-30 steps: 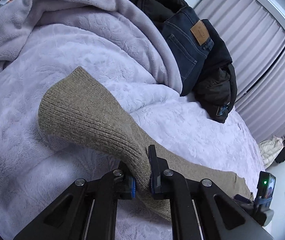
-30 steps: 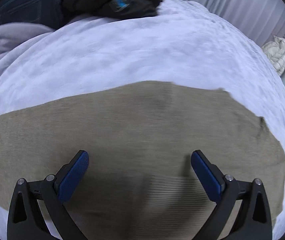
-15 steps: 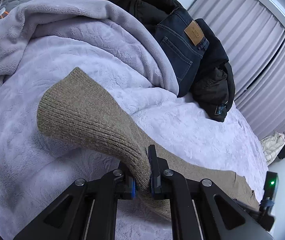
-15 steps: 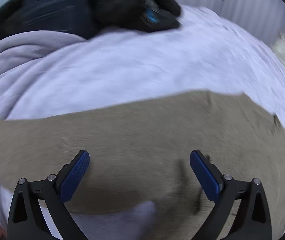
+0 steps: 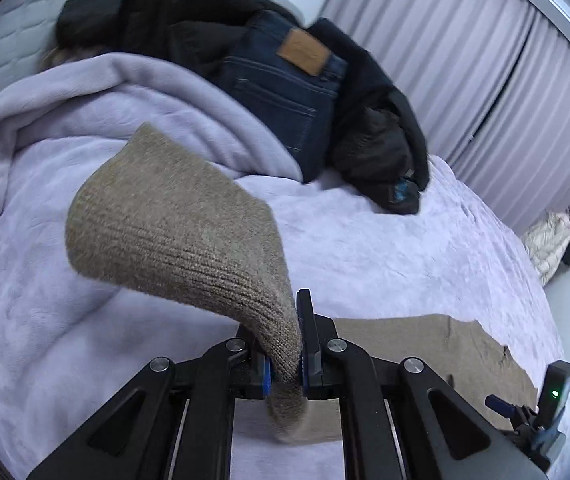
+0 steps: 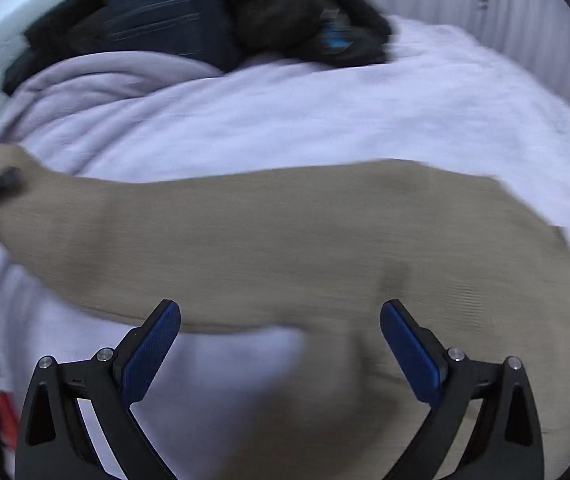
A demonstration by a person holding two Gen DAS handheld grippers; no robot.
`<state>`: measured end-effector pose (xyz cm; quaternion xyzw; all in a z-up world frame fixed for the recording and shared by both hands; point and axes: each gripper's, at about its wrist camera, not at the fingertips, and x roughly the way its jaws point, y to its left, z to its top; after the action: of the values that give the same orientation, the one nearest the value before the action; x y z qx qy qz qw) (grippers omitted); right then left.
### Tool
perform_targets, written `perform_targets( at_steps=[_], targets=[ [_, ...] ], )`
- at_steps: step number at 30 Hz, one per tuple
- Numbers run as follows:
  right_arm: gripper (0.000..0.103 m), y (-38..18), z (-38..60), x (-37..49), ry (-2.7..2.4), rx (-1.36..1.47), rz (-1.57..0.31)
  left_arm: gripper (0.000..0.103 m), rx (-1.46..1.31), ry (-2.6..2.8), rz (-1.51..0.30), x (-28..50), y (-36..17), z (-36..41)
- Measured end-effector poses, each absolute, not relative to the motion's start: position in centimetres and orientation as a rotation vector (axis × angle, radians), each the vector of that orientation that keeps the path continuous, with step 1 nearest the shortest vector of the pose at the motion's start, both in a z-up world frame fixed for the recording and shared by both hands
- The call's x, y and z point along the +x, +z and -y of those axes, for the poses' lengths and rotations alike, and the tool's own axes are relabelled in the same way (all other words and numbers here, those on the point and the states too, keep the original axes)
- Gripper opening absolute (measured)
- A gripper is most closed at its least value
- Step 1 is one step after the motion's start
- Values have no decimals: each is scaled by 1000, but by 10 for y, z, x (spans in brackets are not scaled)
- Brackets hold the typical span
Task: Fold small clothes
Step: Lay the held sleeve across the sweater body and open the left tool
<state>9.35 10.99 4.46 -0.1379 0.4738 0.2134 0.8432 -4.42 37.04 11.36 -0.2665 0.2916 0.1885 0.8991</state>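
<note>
- Up comes the left gripper (image 5: 285, 364), jaws clamped tight on the ribbed end of the beige knitted garment (image 5: 173, 232), which now rides higher off the lilac fleece-covered bed (image 5: 385, 248) than a second ago.
- Right gripper (image 6: 281, 344) hovers with jaws wide apart, holding nothing, above the garment's near edge.
- Garment's body lies flat across the bed's near side.
- Dark blue jeans (image 5: 285, 92) and a black jacket (image 5: 377, 148) are heaped at the bed's far edge.
</note>
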Motion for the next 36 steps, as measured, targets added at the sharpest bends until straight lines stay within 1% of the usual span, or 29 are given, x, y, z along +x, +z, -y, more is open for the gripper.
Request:
perform_targets(
  at_steps=[2, 4, 5, 9, 11, 15, 20, 23, 26, 32, 33, 34, 35, 36],
  targets=[
    [101, 30, -67, 117, 338, -217, -1061, 10, -529, 365, -621, -29, 121, -347],
    [101, 12, -41, 132, 370, -125, -1183, 10, -492, 338, -639, -14, 130, -320],
    [101, 13, -32, 132, 407, -101, -1179, 10, -464, 324, -641, -8, 136, -306],
    [101, 53, 9, 118, 455, -6, -1048, 10, -362, 264, -653, 18, 155, -243],
    [101, 64, 33, 115, 411, -31, -1020, 10, -327, 236, -671, 32, 158, -213],
    [101, 62, 84, 116, 300, -150, -1020, 10, -259, 153, -721, 62, 156, -138],
    [101, 65, 159, 107, 229, -160, -1007, 10, -157, 30, -757, 94, 152, -25],
    [101, 63, 189, 103, 211, -164, -988, 10, -137, -29, -786, 114, 137, 35],
    [101, 56, 209, 97, 223, -144, -993, 10, -120, -54, -861, 134, 105, 79],
    [101, 36, 238, 89, 231, -104, -1010, 11, -83, -97, -992, 157, 47, 124],
    [101, 34, 242, 88, 236, -95, -1011, 18, -67, -91, -1036, 160, 38, 127],
    [101, 33, 245, 87, 242, -81, -1011, 40, -56, -106, -1068, 162, 32, 130],
    [101, 31, 249, 86, 247, -68, -1011, 54, -49, -132, -1064, 161, 32, 131],
    [101, 31, 252, 86, 251, -57, -1009, 83, -34, -133, -1043, 157, 36, 130]
  ],
)
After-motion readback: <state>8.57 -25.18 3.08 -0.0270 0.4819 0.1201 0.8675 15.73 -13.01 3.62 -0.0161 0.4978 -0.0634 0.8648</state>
